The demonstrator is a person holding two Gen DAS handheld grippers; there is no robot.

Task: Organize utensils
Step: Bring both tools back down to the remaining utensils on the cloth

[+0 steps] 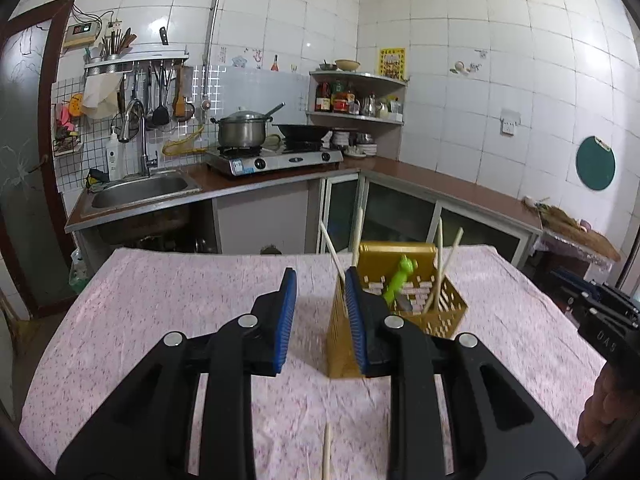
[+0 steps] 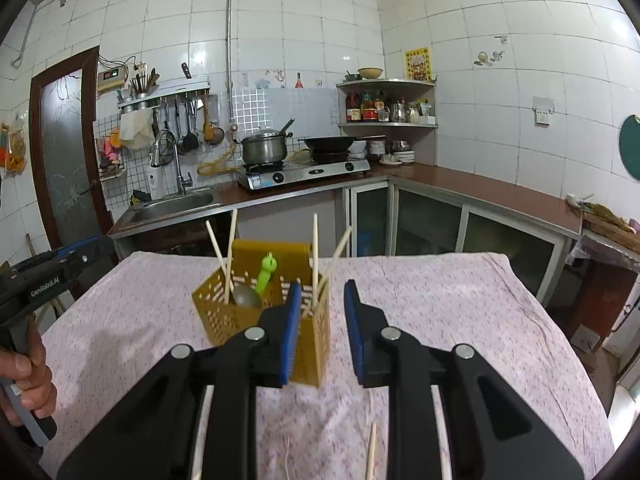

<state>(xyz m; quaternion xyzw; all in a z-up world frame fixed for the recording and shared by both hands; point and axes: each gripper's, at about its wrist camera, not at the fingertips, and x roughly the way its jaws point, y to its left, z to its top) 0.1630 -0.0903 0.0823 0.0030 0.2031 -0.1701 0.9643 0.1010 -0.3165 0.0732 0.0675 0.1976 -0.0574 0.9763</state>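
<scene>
A yellow perforated utensil holder (image 1: 444,318) (image 2: 224,316) stands on the pink tablecloth. Several pale chopsticks (image 1: 439,248) (image 2: 315,240) lean upright in it, beside a spoon with a green handle (image 1: 398,282) (image 2: 266,270). My left gripper (image 1: 320,276) hovers just left of the holder, open, with nothing between its blue pads (image 1: 286,320). My right gripper (image 2: 323,286) hovers at the holder's right corner, also open and empty. One loose chopstick (image 1: 326,452) (image 2: 371,456) lies on the cloth below the grippers.
The cloth-covered table (image 1: 160,300) (image 2: 460,300) fills the foreground. Behind it runs a kitchen counter with a sink (image 1: 140,190) and a stove with a pot (image 1: 242,132). A hand (image 2: 28,376) holds the left gripper at the right wrist view's left edge.
</scene>
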